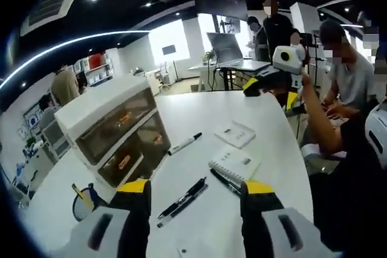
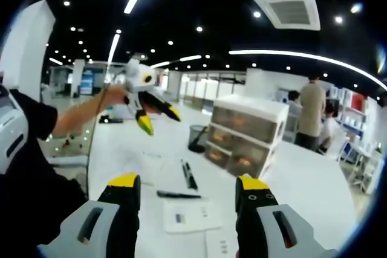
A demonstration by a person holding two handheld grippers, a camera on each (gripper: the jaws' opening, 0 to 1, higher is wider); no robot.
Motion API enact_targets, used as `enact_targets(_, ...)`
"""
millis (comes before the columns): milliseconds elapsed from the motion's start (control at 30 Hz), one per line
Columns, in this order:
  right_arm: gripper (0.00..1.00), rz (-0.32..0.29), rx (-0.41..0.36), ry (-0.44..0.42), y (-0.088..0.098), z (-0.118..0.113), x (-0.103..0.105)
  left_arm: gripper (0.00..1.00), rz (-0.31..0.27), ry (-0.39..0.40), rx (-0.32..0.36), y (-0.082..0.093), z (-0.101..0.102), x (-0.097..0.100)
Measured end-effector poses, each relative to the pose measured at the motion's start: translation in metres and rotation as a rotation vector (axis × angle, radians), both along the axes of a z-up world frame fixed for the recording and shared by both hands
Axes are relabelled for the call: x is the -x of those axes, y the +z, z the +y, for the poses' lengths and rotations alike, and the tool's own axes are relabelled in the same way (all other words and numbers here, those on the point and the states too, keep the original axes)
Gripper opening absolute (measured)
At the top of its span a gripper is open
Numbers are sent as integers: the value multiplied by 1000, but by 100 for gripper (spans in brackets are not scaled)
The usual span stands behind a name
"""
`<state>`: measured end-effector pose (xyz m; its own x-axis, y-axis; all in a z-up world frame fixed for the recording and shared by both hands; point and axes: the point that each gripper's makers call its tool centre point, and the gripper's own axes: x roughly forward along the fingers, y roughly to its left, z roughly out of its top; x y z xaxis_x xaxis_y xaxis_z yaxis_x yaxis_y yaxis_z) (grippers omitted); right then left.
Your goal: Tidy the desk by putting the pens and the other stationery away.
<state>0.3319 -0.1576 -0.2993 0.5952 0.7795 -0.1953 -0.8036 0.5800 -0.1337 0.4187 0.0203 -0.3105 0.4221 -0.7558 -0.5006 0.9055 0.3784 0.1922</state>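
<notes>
Jaws stand apart on both the left gripper [image 1: 195, 194] and right gripper [image 2: 187, 189]; notepad [image 1: 234, 162] print unreadable.

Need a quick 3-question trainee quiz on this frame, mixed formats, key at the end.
1. True or false: the left claw is shut on a pen.
2. Multiple choice: where does the drawer unit sit relative to the pair of black pens in the left gripper view? A) left of them B) right of them C) on top of them
3. Fill in: in the right gripper view, the mesh pen cup stands next to the ____ on the white table.

Key: 1 false, both claws are open and empty; 2 A; 3 drawer unit.
</notes>
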Motion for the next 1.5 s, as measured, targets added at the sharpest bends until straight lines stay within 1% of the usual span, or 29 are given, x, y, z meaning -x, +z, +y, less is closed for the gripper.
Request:
enact_targets(167,60,-1,-1,0,1,-1,0,59,4,3,-44,-6,-2,-10)
enact_targets(333,60,-1,-2,-1,1,-2,-1,58,17,0,-86,-14,-5,-12)
enact_targets(433,60,-1,-2,-2,0,-2,-1,57,23,0,-112,-22,-7,-21)
enact_targets(500,60,0,-3,-3,0,-2,-1,56,26,-3,-134,-28,-9,-18)
enact_targets(600,60,-1,-4,-3,1,-3,-1,55,24,-7,-160,-33,-10,-25)
enact_targets(733,60,-1,-4,-2,1,-3,-1,53,24,-12,-199,-45,-17,-21)
enact_targets(833,60,-1,-5,-3,1,-3,-1,51,13,-15,-248,-52,-18,-26)
enact_targets(933,60,-2,-6,-2,1,-3,-1,50,5,-26,-275,-57,-20,-29)
enact_targets(1033,60,-3,-7,-3,1,-4,-1,49,-10,-57,-321,-63,-22,-33)
enact_targets(1100,60,-3,-8,-5,2,-5,-1,46,-26,-76,-353,-62,-20,-41)
enact_targets(1167,60,-3,-9,-6,2,-6,-1,46,-33,-97,-378,-66,-21,-44)
enact_targets(1300,60,-3,-12,-5,2,-6,-1,44,-43,-118,-413,-73,-24,-52)
enact_targets(1500,60,-3,-12,-5,2,-6,-1,43,-39,-155,-460,-87,-29,-56)
